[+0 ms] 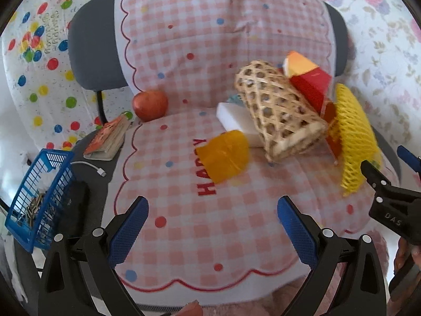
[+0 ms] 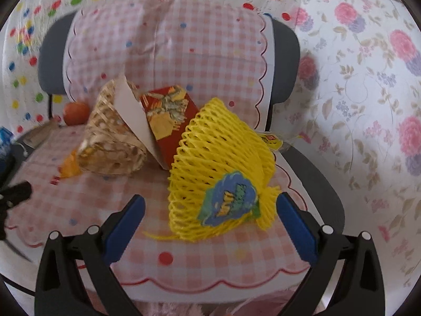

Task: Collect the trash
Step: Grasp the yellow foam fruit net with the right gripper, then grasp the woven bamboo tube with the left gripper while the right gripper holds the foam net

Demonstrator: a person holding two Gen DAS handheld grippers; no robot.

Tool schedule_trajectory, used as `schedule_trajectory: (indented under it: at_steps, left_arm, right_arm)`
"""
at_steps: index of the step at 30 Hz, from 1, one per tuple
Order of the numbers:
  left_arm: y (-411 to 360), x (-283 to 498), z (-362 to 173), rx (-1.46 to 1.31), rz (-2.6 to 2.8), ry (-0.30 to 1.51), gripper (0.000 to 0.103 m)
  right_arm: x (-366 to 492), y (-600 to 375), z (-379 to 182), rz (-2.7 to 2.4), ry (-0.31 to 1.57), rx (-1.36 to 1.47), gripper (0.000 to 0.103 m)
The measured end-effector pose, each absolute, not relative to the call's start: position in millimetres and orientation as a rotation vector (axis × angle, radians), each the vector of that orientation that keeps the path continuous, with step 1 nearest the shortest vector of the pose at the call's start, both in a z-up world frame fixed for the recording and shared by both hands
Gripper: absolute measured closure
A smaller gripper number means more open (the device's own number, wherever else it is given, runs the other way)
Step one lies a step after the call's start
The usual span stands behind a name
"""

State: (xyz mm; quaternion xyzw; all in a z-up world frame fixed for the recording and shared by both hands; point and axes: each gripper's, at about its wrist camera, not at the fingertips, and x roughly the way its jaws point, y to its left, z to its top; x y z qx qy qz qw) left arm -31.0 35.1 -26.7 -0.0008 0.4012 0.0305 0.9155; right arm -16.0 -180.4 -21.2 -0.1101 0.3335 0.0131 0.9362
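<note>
On the chair's pink checked seat cover point(image 1: 200, 226) lie a yellow foam fruit net point(image 1: 352, 137), a red and orange carton point(image 1: 310, 79), an orange wrapper point(image 1: 226, 155) and a white foam block point(image 1: 231, 118). A woven bamboo basket point(image 1: 279, 113) lies tipped on its side among them. My left gripper point(image 1: 213, 223) is open above the seat front, empty. My right gripper point(image 2: 210, 223) is open, with the yellow net point(image 2: 218, 168) between and just beyond its fingers; its blue sticker point(image 2: 231, 200) faces me. The carton point(image 2: 168, 115) and basket point(image 2: 113, 137) lie behind.
A blue plastic basket point(image 1: 39, 192) holding scraps stands at the left of the seat. A red apple point(image 1: 150, 105), a small book point(image 1: 108, 139) and a white cable point(image 1: 92, 168) lie at the seat's left edge. The right gripper shows in the left wrist view point(image 1: 389, 192).
</note>
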Motion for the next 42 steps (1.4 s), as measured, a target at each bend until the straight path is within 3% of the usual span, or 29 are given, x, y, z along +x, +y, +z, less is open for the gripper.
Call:
schedule_trajectory:
  at_steps: [13,15,17,21,23,25,32,42]
  left_arm:
    - [34,-2,-41,-0.027,0.032,0.854,0.006]
    - [32,-1,-42,-0.025,0.026,0.856,0.006]
    - [30,-2,-42,-0.021,0.023,0.856,0.006]
    - [25,-7,-39,-0.011,0.016,0.845,0.006]
    - [22,-10,-36,-0.004,0.011,0.837,0.006]
    - [17,-14,-33,0.005,0.0,0.826,0.006]
    - [1,-17,-17,-0.004,-0.025,0.801,0.006]
    - [-11,2,-19,-0.005,-0.025,0.781,0.012]
  right_arm:
    - [30,-167,-65,-0.148,0.696,-0.387,0.006]
    - [25,-176,-60,-0.15,0.68,-0.366,0.021]
    - [19,-185,-54,-0.15,0.661,-0.342,0.043]
    - [2,-209,-33,-0.125,0.613,-0.268,0.065]
    - [-8,-227,-21,-0.111,0.578,-0.215,0.086]
    - [-18,-255,-6,-0.103,0.535,-0.111,0.092]
    - [-67,-320,46,0.013,0.393,0.162,0.093]
    - [-76,-316,26,0.105,0.458,0.131,0.093]
